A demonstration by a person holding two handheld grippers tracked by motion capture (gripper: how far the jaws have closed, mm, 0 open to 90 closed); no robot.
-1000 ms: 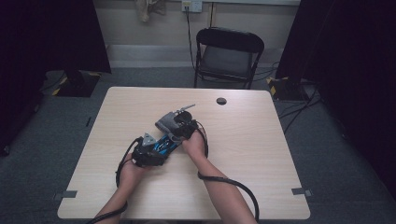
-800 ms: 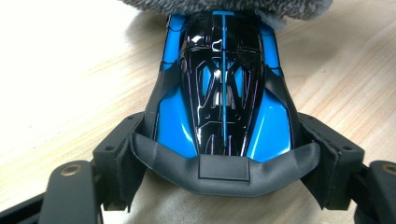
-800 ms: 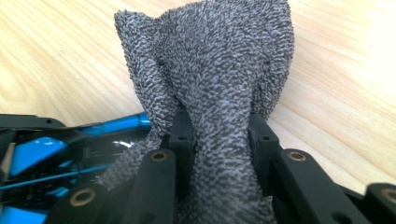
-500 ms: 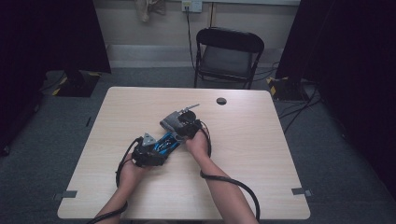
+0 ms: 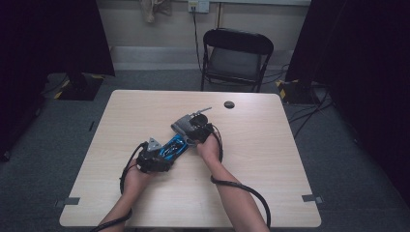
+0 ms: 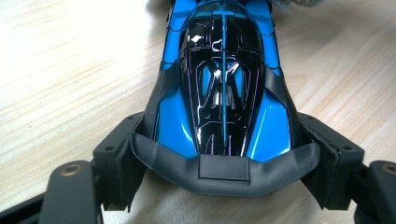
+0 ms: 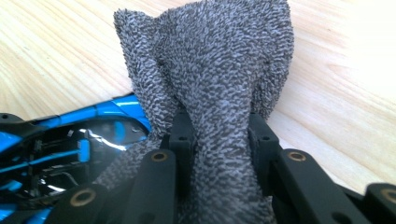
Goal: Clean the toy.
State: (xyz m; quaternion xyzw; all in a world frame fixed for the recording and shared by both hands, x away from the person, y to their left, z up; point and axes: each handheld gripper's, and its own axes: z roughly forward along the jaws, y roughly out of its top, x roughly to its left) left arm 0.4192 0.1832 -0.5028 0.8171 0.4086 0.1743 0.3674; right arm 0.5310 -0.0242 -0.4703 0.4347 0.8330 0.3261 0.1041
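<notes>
Blue and black toy car [image 6: 223, 88] sits mid-table [image 5: 270, 159], a bit toward the person's side, nose pointing away up-right. Left gripper [image 6: 224, 161] has its jaws spread wide around the car's grey tail end, pads pressed on both flanks, holding it. Right gripper [image 7: 219, 135] is nearly closed, pinching a bunched grey textured cloth [image 7: 215, 70]; the cloth rises from the jaws and drapes against the car's far end. Small dark round object [image 5: 229, 104] lies well apart near the table's far edge.
</notes>
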